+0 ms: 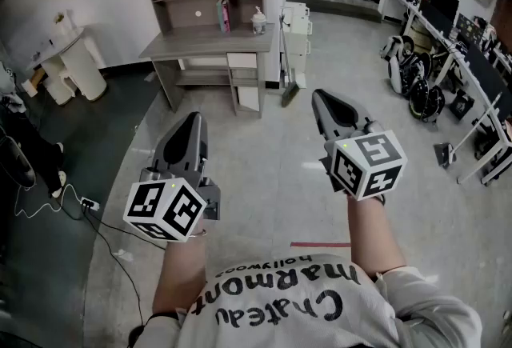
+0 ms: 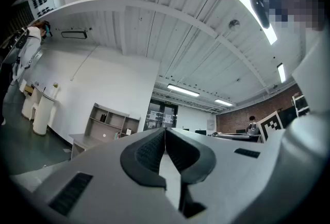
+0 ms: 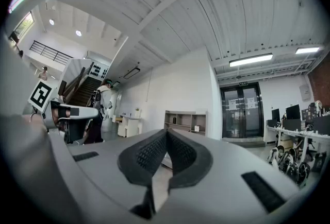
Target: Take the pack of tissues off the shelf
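Pale concrete floor (image 1: pixel 264 170) through the middle of the frame is wide open, right up to the grey wooden desk with a shelf unit on top (image 1: pixel 210 42) at top centre. The left half of the desk top is bare, but upright pink-spined books (image 1: pixel 224 15) and a white pump bottle (image 1: pixel 258 21) crowd the right end. A white cabinet (image 1: pixel 296 26) stands just beside its right edge, and a white power strip with its cable (image 1: pixel 88 203) lies on the floor at lower left.

Left gripper (image 1: pixel 196 118), right gripper (image 1: pixel 319 95) side by side, pointing forward; fingers (image 2: pixel 147 152) together, empty.
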Motion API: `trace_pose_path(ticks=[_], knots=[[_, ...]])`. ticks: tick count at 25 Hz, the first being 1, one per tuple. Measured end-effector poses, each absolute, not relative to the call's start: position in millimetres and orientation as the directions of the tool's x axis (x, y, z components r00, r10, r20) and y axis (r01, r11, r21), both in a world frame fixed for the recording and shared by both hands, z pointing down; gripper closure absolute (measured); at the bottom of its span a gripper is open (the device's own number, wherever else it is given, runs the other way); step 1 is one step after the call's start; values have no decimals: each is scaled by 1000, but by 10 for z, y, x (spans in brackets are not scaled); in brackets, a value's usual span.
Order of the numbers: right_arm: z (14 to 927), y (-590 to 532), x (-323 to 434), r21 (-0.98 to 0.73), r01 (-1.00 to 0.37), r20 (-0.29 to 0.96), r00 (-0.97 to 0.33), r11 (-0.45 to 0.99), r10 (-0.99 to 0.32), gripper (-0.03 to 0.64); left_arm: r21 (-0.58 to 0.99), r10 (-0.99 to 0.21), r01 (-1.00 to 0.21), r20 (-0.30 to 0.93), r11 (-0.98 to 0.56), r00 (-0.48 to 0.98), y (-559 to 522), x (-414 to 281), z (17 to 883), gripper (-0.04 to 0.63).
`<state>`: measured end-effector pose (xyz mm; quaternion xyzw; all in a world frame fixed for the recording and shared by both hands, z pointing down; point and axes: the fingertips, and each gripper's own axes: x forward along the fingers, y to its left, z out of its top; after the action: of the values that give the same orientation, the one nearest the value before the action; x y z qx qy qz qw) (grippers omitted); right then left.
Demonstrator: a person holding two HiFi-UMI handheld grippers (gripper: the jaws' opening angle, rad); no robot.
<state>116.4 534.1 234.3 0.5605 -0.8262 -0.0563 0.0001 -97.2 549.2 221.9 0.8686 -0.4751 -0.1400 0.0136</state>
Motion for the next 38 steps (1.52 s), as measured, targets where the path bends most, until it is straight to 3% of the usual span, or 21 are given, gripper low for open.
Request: trace_pose_path(ticks=[18,26,32,38], knots=[[2628,4903,897,31,-932,-53,-363,362,-930,611,183,-803,-785,-222,-591,553,4951,-1287,2420,577],[2867,4566,659,100,-927,38,-361,363,-932,611,173,-794,-777,-186,-606,578,4553,-1322,2654,578],[3161,3995,694,68,-929,88,-356,363,-930,611,236,-799,-764,-141,-600,584,3972,-1288,2978,577],[3203,3041,632,27,-918,86,-392,396,-916,611,181,-820,-800,-119,-572,559,3111,-1305,2966,577]])
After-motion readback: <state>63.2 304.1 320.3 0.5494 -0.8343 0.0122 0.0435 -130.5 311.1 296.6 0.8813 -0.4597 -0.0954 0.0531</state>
